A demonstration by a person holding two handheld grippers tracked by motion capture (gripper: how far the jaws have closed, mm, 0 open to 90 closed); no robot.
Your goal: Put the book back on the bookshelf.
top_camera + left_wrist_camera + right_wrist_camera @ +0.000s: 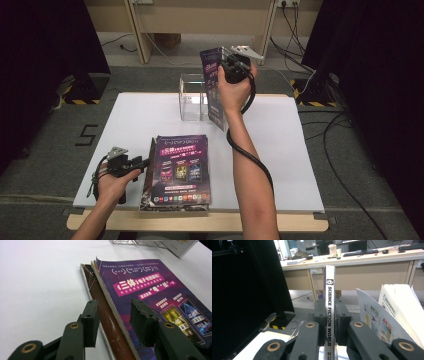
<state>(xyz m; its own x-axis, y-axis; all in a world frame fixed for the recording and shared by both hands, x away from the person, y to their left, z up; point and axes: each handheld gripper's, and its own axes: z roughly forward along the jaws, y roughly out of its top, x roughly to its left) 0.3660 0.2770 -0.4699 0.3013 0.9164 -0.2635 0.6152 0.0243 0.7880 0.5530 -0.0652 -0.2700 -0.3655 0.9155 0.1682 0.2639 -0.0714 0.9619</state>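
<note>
Holding: magazine point(216, 87) upright by its spine, above the clear holder point(192, 97)
Handling: thin, floppy pages fan out; I'd judge the stiff spine the sound place to pinch
Right gripper point(329, 322): jaws narrow, clamped on the spine
Left gripper point(113, 320): jaws wide, straddling the stack's point(181, 170) edge, pressing nothing
Table point(135, 120): white, stack near the front

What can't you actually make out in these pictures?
- Small print on the top magazine: too small in the high view.
- How many magazines are stacked: the top cover hides them.
- Held magazine: right gripper view shows its spine edge-on, fingers cover its sides.
- Clear box: contents unclear, partly behind that magazine.
</note>
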